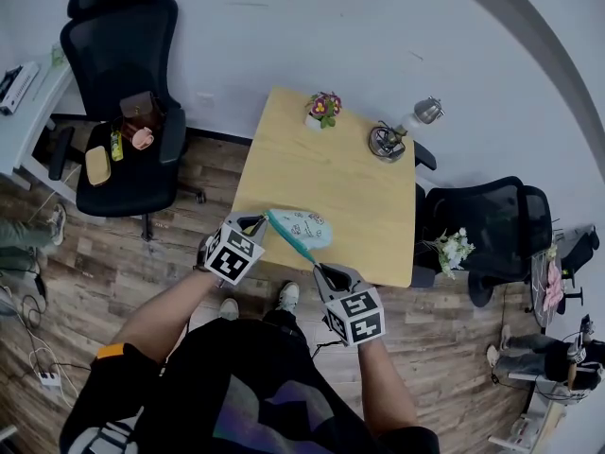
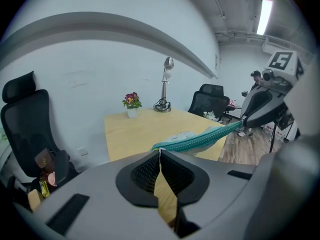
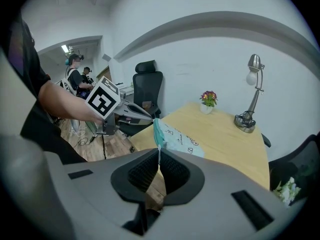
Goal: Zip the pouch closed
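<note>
The pouch (image 1: 305,227) hangs in the air over the near edge of the table (image 1: 331,173), stretched between the two tongs, with its pale printed body sagging toward the tabletop and its teal zipper (image 1: 288,236) pulled into a straight line. The left gripper (image 1: 253,223) has its jaws pressed together on a thin bit at one end of that teal band, as the left gripper view shows (image 2: 160,151). The right gripper (image 1: 321,270) is pinched the same way on a small light tab at the other end (image 3: 159,151). That tab looks like the zipper pull, though it is too small to be sure. With both ends held this far apart and the band lying flat, the zip seems at or near the end of its run. I cannot tell from here whether the teeth are meshed all the way. To do this step well, one gripper should act purely as an anchor and not give. The other should draw straight along the line of the zipper rather than up or sideways, so that the band stays taut and untwisted and no fabric folds into the slider. Both pinches sit on very little material, so a jerk could slip either one off. The flower pot (image 1: 324,108) and the desk lamp (image 1: 397,132) stand well apart at the far side.
</note>
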`<state>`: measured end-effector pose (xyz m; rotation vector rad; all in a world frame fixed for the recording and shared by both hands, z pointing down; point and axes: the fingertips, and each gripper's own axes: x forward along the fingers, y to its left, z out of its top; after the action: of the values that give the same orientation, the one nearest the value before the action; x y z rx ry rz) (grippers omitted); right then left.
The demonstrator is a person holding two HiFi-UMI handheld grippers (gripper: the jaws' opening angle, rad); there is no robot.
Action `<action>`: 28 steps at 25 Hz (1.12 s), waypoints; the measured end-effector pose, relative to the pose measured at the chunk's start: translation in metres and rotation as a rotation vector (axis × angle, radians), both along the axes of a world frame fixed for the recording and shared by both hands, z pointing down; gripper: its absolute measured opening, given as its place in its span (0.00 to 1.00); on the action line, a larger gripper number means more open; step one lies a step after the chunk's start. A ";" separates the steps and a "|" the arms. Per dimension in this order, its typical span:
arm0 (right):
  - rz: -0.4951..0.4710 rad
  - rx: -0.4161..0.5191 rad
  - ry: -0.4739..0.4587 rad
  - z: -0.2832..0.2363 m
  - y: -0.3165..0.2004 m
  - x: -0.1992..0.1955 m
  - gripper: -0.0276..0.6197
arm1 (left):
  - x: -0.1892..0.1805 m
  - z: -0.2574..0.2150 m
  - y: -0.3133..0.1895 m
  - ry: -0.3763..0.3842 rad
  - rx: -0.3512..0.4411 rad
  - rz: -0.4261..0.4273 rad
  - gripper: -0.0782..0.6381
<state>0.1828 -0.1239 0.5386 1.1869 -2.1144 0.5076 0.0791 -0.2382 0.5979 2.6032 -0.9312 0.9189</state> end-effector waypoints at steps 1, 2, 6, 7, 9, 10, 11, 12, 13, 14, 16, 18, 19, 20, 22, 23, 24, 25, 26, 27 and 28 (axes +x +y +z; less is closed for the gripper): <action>-0.004 -0.005 -0.008 0.001 0.000 -0.002 0.09 | -0.001 0.002 0.000 0.006 -0.008 -0.008 0.13; -0.008 -0.012 -0.018 0.003 0.000 -0.004 0.09 | -0.002 0.003 0.001 0.012 -0.012 -0.015 0.13; -0.018 -0.035 -0.070 0.008 0.002 -0.011 0.14 | -0.009 0.004 0.005 0.027 -0.008 -0.028 0.13; -0.023 -0.041 -0.085 0.009 0.003 -0.013 0.18 | -0.013 0.004 0.006 0.031 -0.012 -0.036 0.13; -0.037 -0.045 -0.105 0.007 0.003 -0.019 0.24 | -0.021 0.002 0.008 0.046 -0.017 -0.063 0.13; -0.041 -0.038 -0.109 0.005 0.003 -0.022 0.24 | -0.025 -0.001 0.010 0.061 -0.017 -0.083 0.13; -0.037 -0.024 -0.110 0.002 0.001 -0.022 0.24 | -0.028 -0.006 0.011 0.079 -0.014 -0.105 0.13; -0.026 -0.003 -0.111 -0.003 -0.002 -0.022 0.24 | -0.030 -0.011 0.013 0.100 -0.007 -0.126 0.13; -0.009 0.023 -0.114 -0.009 -0.006 -0.020 0.24 | -0.031 -0.018 0.014 0.121 0.006 -0.143 0.13; 0.012 0.053 -0.116 -0.017 -0.011 -0.018 0.24 | -0.031 -0.027 0.015 0.140 0.024 -0.156 0.13; 0.052 0.118 -0.111 -0.034 -0.020 -0.014 0.24 | -0.030 -0.051 0.018 0.176 0.068 -0.175 0.13; 0.089 0.185 -0.091 -0.052 -0.028 -0.013 0.21 | -0.028 -0.079 0.021 0.211 0.110 -0.185 0.13; 0.107 0.217 -0.082 -0.061 -0.031 -0.013 0.20 | -0.026 -0.091 0.023 0.228 0.130 -0.187 0.13; 0.125 0.248 -0.078 -0.071 -0.034 -0.014 0.18 | -0.024 -0.104 0.025 0.243 0.149 -0.185 0.13; 0.160 0.303 -0.080 -0.088 -0.038 -0.015 0.17 | -0.020 -0.129 0.030 0.268 0.188 -0.177 0.13; 0.177 0.328 -0.085 -0.096 -0.039 -0.016 0.16 | -0.018 -0.140 0.033 0.278 0.205 -0.172 0.13; 0.192 0.350 -0.093 -0.104 -0.039 -0.017 0.15 | -0.017 -0.151 0.037 0.289 0.218 -0.170 0.13; 0.206 0.371 -0.101 -0.111 -0.039 -0.018 0.15 | -0.016 -0.160 0.040 0.301 0.229 -0.170 0.13; 0.218 0.391 -0.107 -0.118 -0.038 -0.019 0.14 | -0.016 -0.169 0.044 0.311 0.238 -0.171 0.13; 0.230 0.411 -0.111 -0.124 -0.037 -0.019 0.14 | -0.016 -0.176 0.047 0.321 0.246 -0.172 0.13; 0.240 0.430 -0.111 -0.130 -0.036 -0.020 0.13 | -0.017 -0.184 0.051 0.330 0.256 -0.173 0.13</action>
<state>0.1630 -0.1600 0.4083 1.7018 -2.2576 0.2289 0.0623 -0.1877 0.4143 2.7067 -1.2189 0.3305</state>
